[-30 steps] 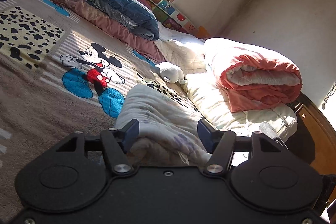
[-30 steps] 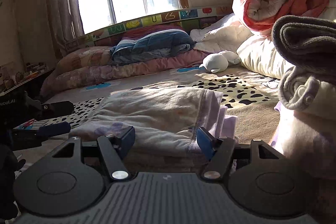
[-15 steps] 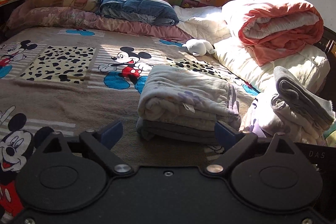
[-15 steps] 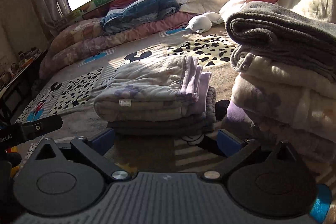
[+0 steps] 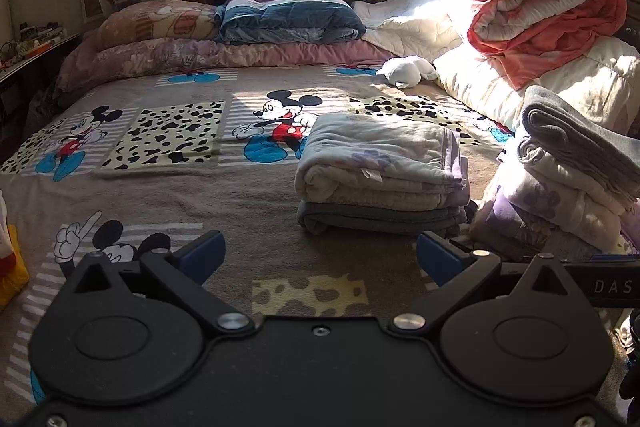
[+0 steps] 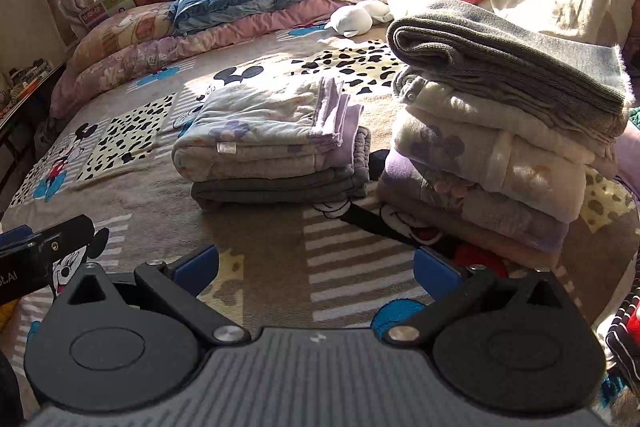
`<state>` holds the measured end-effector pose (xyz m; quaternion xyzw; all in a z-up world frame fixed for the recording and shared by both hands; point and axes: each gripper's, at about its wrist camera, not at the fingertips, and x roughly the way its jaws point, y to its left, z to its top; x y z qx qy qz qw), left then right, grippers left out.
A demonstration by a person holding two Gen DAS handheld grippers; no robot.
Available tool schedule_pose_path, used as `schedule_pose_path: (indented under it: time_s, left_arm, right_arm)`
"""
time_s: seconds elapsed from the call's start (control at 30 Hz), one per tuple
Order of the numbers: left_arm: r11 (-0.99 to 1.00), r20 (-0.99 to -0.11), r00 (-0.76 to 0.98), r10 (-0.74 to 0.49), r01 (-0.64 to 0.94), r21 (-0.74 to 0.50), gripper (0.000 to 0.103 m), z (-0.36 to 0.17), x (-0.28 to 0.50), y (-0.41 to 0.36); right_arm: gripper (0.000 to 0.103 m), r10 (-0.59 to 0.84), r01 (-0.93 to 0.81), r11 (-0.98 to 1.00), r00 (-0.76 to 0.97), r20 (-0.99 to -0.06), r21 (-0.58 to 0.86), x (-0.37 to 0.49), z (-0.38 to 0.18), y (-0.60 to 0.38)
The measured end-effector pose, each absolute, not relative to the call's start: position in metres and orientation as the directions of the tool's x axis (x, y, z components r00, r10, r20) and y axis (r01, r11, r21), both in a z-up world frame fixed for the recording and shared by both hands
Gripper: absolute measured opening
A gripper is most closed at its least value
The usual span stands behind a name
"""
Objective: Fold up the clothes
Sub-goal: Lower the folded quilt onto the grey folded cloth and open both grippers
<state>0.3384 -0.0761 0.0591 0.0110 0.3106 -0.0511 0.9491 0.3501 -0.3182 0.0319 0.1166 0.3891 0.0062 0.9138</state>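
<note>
Since both claws stand wide apart and hold nothing, the left claw (image 5: pixel 318 253) and right claw (image 6: pixel 316 265) look finished here; folded floral garment (image 6: pixel 260 137) tops a small pile mid-frame; taller folded stack (image 6: pixel 504 131) right; nothing unfolded shows on the bed (image 5: pixel 160 195).

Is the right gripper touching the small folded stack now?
Apart. The right wrist view shows bare blanket between the open right gripper and the small folded stack.
</note>
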Motion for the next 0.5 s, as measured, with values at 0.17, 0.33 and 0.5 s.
schedule_pose_path:
  time_s: [0.17, 0.33, 0.5]
  left_arm:
    - [0.996, -0.586, 0.807, -0.07, 0.091, 0.006, 0.103, 0.061, 0.325, -0.08]
    - [0.995, -0.575, 0.814, -0.085, 0.095, -0.012, 0.103, 0.07, 0.31, -0.082]
    - [0.994, -0.555, 0.827, -0.093, 0.108, -0.005, 0.103, 0.079, 0.295, -0.084]
  right_arm:
    - [0.103, 0.084, 0.07, 0.981, 0.695, -0.715, 0.183, 0.335, 0.039, -0.316]
    - [0.103, 0.07, 0.063, 0.985, 0.706, -0.705, 0.162, 0.32, 0.049, -0.317]
    - [0.103, 0.074, 0.051, 0.986, 0.72, -0.69, 0.159, 0.306, 0.06, -0.313]
